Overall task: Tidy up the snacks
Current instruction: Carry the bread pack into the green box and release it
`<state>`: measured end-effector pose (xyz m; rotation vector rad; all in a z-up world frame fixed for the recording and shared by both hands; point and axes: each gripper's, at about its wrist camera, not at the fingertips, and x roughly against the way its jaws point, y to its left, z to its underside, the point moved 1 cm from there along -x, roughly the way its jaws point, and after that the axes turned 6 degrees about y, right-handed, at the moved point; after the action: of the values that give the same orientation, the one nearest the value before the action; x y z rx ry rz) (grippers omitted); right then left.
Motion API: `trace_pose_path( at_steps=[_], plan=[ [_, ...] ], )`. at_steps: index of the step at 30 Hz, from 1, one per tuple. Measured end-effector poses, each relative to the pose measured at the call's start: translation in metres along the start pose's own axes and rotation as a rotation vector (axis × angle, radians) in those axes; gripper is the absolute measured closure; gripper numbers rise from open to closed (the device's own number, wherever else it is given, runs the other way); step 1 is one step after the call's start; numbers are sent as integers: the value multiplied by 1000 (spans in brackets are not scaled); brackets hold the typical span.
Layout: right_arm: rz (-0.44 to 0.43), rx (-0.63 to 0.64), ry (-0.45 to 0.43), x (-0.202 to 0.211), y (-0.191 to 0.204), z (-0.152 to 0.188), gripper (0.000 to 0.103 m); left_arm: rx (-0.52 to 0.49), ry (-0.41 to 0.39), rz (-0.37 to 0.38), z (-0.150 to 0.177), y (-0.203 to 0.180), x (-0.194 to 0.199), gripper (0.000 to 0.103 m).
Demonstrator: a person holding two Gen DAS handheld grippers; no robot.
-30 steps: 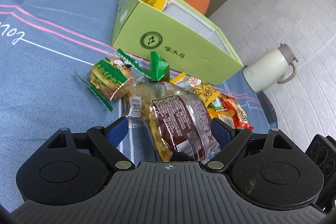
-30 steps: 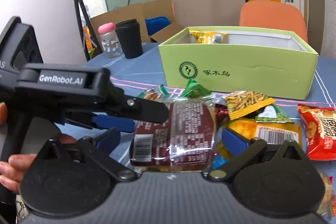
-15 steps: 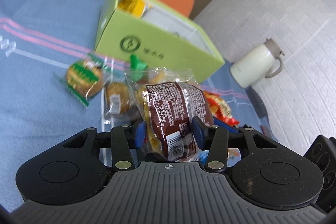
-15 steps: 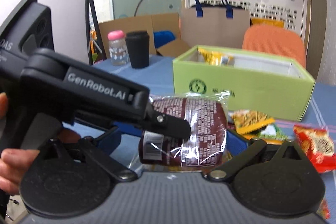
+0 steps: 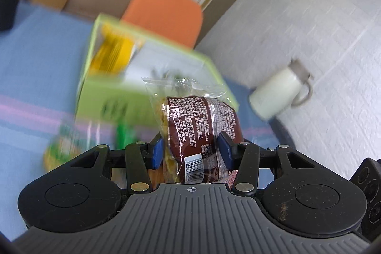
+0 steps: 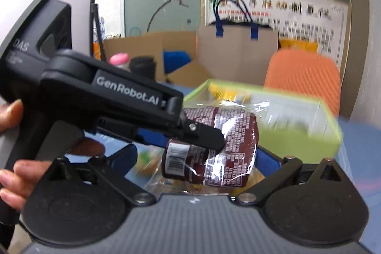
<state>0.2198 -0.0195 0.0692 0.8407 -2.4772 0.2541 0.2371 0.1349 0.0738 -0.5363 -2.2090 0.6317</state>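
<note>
My left gripper [image 5: 191, 150] is shut on a brown snack packet [image 5: 202, 127] with clear ends and holds it in the air, short of the open lime-green box [image 5: 114, 97]. A yellow snack [image 5: 114, 56] lies inside the box. In the right wrist view the left gripper [image 6: 209, 137] crosses from the left with the brown packet [image 6: 226, 149] in front of the box [image 6: 297, 135]. My right gripper [image 6: 195, 156] is open and empty, its fingers wide on both sides below the packet. A green-wrapped snack [image 5: 62, 146] lies blurred on the blue cloth.
A white jug [image 5: 278, 92] stands on the floor to the right of the table. An orange chair [image 5: 164, 11] is behind the box. A black cup [image 6: 142, 66] and a pink-capped bottle [image 6: 119, 61] stand at the far left. Cardboard boxes and a paper bag [image 6: 238, 54] are beyond.
My left gripper has closed on the brown packet, lifted it off the snack pile and carried it up toward the green box. The right gripper rose too and stays open.
</note>
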Motion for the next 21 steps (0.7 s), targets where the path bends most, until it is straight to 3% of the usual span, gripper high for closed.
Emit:
trace_pose_path(
  at_steps=[7,14,15,18,21],
  plan=[
    [-7,18,51,-69,-71,-62,2,-55,-21,-73,-95,-3,-51,75],
    [-20,11,153,-118,-102,-54,2,-56,56,-153,-118,24,-106,73],
    [-26,2,156,-119,-104,-52,2,-62,56,-165,-118,26,-109,69],
    [-10,-24,135,-111,-109,-49,2,-78,17,-187,-114,28,-105,37],
    [3,-39,79,-86,-109,-51,2,-108,-53,-196,-109,21,-83,32]
  ],
)
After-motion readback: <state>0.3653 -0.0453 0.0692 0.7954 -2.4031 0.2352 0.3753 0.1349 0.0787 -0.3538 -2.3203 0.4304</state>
